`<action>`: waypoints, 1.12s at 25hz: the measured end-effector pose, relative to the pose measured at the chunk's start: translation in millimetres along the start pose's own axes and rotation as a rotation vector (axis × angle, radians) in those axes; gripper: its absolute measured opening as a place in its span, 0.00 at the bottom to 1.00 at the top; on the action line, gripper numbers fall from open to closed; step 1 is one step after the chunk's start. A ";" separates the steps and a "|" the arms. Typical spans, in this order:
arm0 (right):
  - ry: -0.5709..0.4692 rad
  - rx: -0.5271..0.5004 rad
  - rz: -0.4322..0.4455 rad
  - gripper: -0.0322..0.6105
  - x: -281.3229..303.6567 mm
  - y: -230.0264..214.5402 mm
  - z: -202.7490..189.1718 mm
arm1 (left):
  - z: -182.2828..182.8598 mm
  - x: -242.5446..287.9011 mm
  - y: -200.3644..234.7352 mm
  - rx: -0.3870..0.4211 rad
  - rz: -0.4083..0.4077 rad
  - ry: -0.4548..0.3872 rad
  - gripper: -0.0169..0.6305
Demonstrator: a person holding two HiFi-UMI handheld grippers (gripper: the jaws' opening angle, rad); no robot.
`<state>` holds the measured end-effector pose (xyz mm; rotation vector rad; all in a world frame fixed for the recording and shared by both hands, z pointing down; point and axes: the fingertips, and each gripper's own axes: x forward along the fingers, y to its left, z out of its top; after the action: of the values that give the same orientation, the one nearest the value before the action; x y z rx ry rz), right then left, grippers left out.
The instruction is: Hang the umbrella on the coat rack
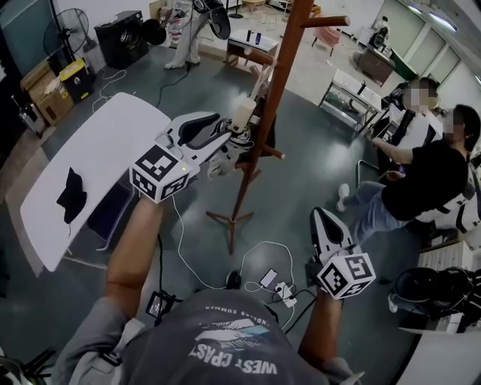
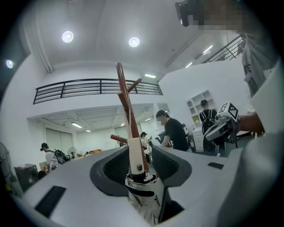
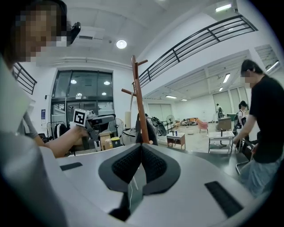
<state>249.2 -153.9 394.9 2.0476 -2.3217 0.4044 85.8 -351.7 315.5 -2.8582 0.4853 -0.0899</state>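
Grey shirt (image 1: 225, 346) of the operator fills the lower edge of the head view.

Tools, count two. Right gripper (image 1: 322, 216) is nearest, held low and apart from the work. Its jaws are pressed together with nothing between them. Left gripper (image 1: 225, 143) is raised beyond it and pinches the folded umbrella (image 2: 135, 155), count one. The bundled canopy sits between the pads and the pale handle projects forward.

Coat rack (image 1: 274, 83), count one, stands on the floor just past the handle. Three pegs (image 1: 323, 21) can be counted in the head view; more may be hidden.

Progress, as judged: the umbrella is lifted and brought up to the pole, but it hangs on no peg and its weight rests wholly in the grip. Remaining steps are catching it on a peg and letting go. No strap or hook for this is discernible.

Further off are one white table (image 1: 98, 143), bearing one black item (image 1: 73, 195), and two bystanders (image 1: 428, 177) at the right.
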 end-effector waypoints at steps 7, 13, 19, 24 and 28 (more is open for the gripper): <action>-0.019 -0.030 0.037 0.09 -8.6 29.5 13.6 | 16.1 -73.8 8.2 -0.002 0.070 -0.033 0.24; -0.039 -0.075 0.089 0.09 -13.7 64.8 21.9 | 21.2 -168.0 14.1 0.003 0.180 -0.059 0.15; -0.095 -0.135 0.113 0.09 -22.5 100.7 45.7 | 21.7 -257.6 11.4 0.091 0.264 -0.016 0.10; -0.120 -0.255 0.142 0.09 -35.8 134.1 68.0 | 17.7 -310.9 -4.7 0.189 0.299 0.089 0.09; -0.121 -0.286 0.176 0.09 -46.4 160.9 75.5 | 4.2 -335.0 -19.7 0.216 0.324 0.185 0.09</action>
<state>110.0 -107.2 284.5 1.7897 -2.4666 -0.0513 -223.4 -221.4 309.5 -2.5362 0.9087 -0.3283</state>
